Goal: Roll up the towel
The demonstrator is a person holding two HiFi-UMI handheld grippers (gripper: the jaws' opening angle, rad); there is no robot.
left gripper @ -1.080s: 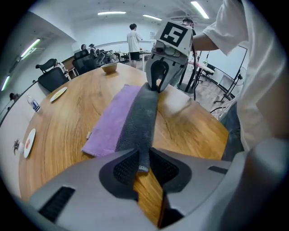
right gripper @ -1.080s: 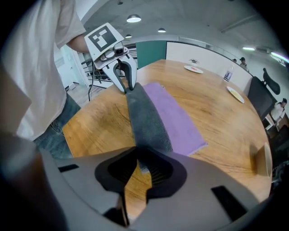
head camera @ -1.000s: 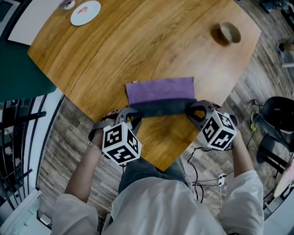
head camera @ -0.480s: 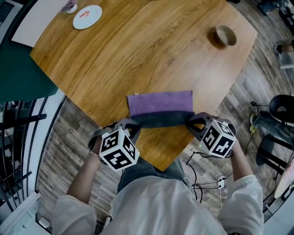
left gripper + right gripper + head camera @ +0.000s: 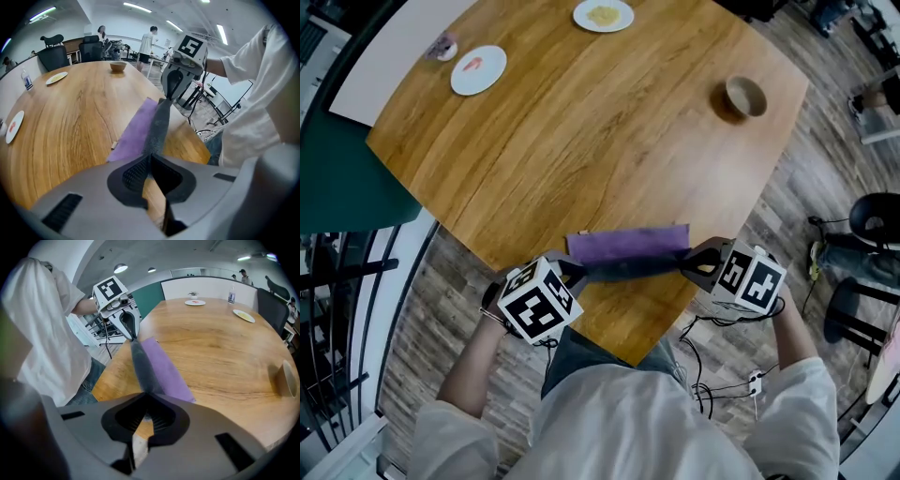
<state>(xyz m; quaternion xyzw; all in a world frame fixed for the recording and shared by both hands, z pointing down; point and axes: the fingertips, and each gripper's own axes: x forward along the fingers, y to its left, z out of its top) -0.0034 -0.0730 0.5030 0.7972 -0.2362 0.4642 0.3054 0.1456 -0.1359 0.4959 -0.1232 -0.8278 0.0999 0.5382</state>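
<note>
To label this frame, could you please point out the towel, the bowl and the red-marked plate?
towel (image 5: 628, 244), head view, purple upper face.
bowl (image 5: 728, 93), head view, left rim.
red-marked plate (image 5: 462, 82), head view, bare rim.

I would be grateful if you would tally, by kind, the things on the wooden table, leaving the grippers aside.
Towels: 1, the purple towel
Plates: 2, a white plate with a red mark and a plate with yellow food
Bowls: 1, the brown bowl
Bottles: 1, the small bottle at the table's far edge
Total: 5
</note>
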